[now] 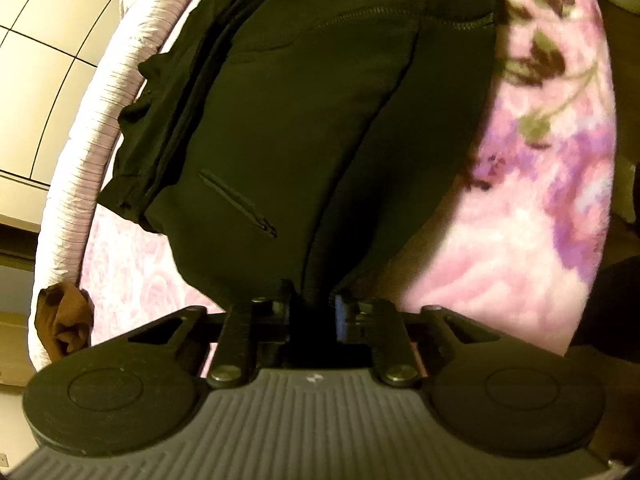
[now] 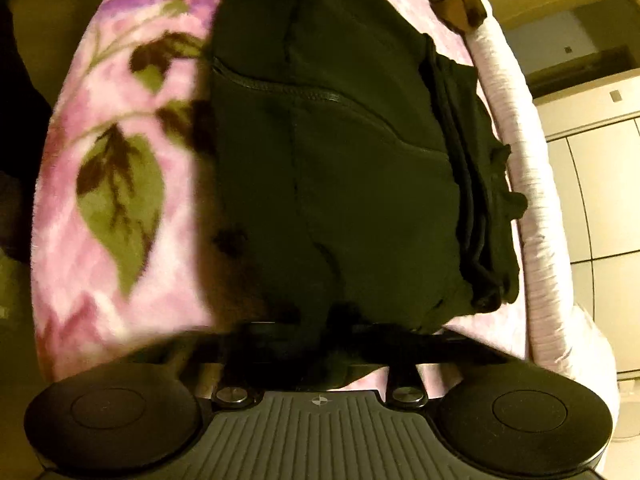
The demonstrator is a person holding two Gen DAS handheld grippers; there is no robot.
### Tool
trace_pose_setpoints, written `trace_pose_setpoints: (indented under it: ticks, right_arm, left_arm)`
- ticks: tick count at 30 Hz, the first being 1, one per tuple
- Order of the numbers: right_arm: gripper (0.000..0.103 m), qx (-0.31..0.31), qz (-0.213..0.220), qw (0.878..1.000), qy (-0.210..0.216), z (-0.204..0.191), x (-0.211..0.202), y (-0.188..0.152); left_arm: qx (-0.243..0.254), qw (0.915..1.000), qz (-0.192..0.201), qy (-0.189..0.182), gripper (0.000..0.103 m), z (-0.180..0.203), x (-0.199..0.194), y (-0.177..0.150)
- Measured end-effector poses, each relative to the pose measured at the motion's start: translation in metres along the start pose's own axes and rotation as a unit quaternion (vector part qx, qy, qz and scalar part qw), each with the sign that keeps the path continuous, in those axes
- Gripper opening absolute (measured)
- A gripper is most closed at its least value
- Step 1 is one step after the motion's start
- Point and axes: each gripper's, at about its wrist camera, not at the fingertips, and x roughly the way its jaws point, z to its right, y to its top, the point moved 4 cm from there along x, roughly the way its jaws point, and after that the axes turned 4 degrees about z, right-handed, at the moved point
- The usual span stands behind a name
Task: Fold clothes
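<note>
A black garment (image 1: pixel 304 112) with a zip pocket lies partly folded on the bed, a thick stack of its layers along one side. In the left wrist view its near edge runs down between the fingers of my left gripper (image 1: pixel 312 304), which is shut on that fabric. In the right wrist view the same black garment (image 2: pixel 340 160) reaches down to my right gripper (image 2: pixel 316 336). Its fingertips are buried in dark cloth at the garment's near hem and look shut on it.
A pink floral blanket (image 1: pixel 520 208) (image 2: pixel 120 168) covers the bed beside the garment. A small brown cloth (image 1: pixel 64 320) (image 2: pixel 452 4) sits at the bed's pale ribbed edge (image 1: pixel 80 152) (image 2: pixel 532 200). Beyond that edge are pale panels (image 1: pixel 40 60).
</note>
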Motion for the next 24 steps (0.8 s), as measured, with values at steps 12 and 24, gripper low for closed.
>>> trace_pose_setpoints:
  ticks: [12,24]
  right_arm:
    - [0.004,0.079,0.0,0.993,0.086,0.004,-0.099,0.003]
    - [0.004,0.115,0.027,0.976,0.185,0.1,-0.175,0.013]
  left_arm:
    - [-0.008,0.9956,-0.001,-0.094,0.01,0.028,-0.106,0.015]
    - [-0.141,0.9804,-0.012,-0.137,0.008,-0.082,-0.15,0.083]
